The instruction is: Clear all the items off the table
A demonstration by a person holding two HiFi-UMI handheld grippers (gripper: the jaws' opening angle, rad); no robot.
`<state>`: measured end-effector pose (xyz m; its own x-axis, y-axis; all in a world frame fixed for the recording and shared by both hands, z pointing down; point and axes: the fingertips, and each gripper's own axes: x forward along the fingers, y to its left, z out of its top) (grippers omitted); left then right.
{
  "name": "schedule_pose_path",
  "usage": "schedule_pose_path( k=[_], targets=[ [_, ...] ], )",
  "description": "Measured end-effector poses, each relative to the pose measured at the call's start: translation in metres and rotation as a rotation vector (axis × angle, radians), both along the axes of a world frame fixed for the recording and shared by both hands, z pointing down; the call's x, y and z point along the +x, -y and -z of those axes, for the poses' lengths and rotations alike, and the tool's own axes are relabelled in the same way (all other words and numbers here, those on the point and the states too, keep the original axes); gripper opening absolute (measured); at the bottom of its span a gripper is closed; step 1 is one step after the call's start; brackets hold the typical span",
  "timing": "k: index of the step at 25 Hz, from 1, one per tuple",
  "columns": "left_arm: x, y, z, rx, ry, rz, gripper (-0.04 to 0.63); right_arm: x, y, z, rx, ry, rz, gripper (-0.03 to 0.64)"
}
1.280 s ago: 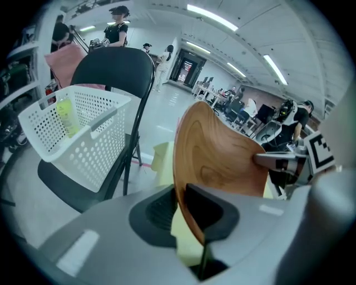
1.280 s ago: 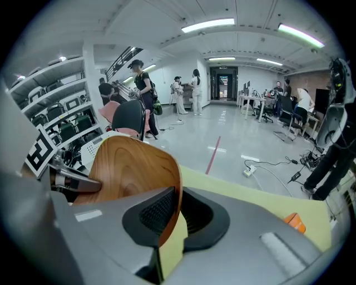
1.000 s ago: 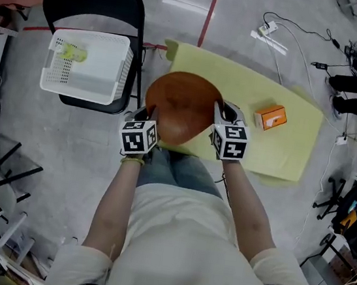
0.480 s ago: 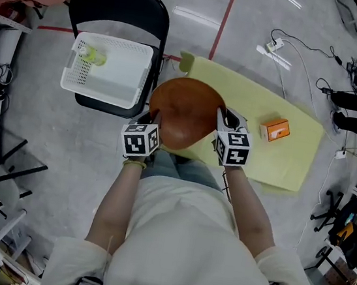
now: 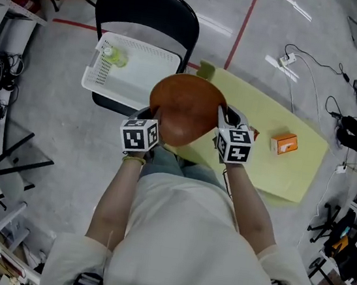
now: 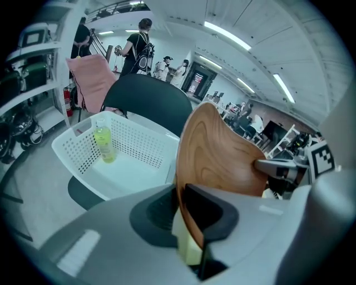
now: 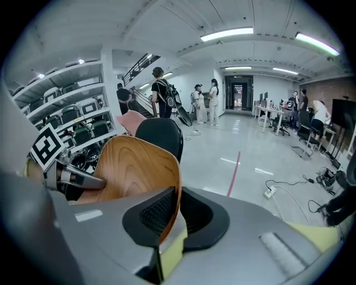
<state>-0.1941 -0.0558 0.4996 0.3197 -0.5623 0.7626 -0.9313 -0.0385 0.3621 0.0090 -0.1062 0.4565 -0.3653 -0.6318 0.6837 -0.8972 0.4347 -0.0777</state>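
Bowl (image 5: 185,106) is off the worktop (image 5: 272,112), with left claw (image 5: 152,114) and right claw (image 5: 224,120) clamped on opposite rims, just right of the basket (image 5: 152,54) on the chair (image 5: 152,3). A bottle (image 5: 113,56) already sits in the basket, while a box (image 5: 284,143) is left at the worktop's right. Only the head view shows that box; the gripper views show pads pinching the thin rim.

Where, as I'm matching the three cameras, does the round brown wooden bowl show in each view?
Head view: round brown wooden bowl at the centre of the picture.
Left gripper view: centre-right, seen edge-on and standing tall.
Right gripper view: lower left.
Shared landmark: black folding chair, beyond the bowl in all three.
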Motion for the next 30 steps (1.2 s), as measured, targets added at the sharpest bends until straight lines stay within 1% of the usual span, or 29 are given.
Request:
schedule_pose_path(
  k=[8,17,24,30],
  targets=[
    [-0.061,0.013,-0.002,-0.019,-0.003,0.035,0.046,-0.063,0.023,-0.005,-0.015,-0.001,0.039,0.028],
    [-0.116,0.021,-0.015,-0.049,-0.005,0.063,0.044,-0.120,0.040,-0.021,-0.039,-0.005,0.076,0.028],
    [-0.151,0.036,-0.030,-0.072,0.005,0.069,0.044,-0.156,0.056,-0.038,-0.066,-0.005,0.083,0.028],
    [-0.170,0.048,-0.044,-0.089,0.010,0.055,0.045,-0.174,0.068,-0.055,-0.084,-0.007,0.071,0.028]
  ],
)
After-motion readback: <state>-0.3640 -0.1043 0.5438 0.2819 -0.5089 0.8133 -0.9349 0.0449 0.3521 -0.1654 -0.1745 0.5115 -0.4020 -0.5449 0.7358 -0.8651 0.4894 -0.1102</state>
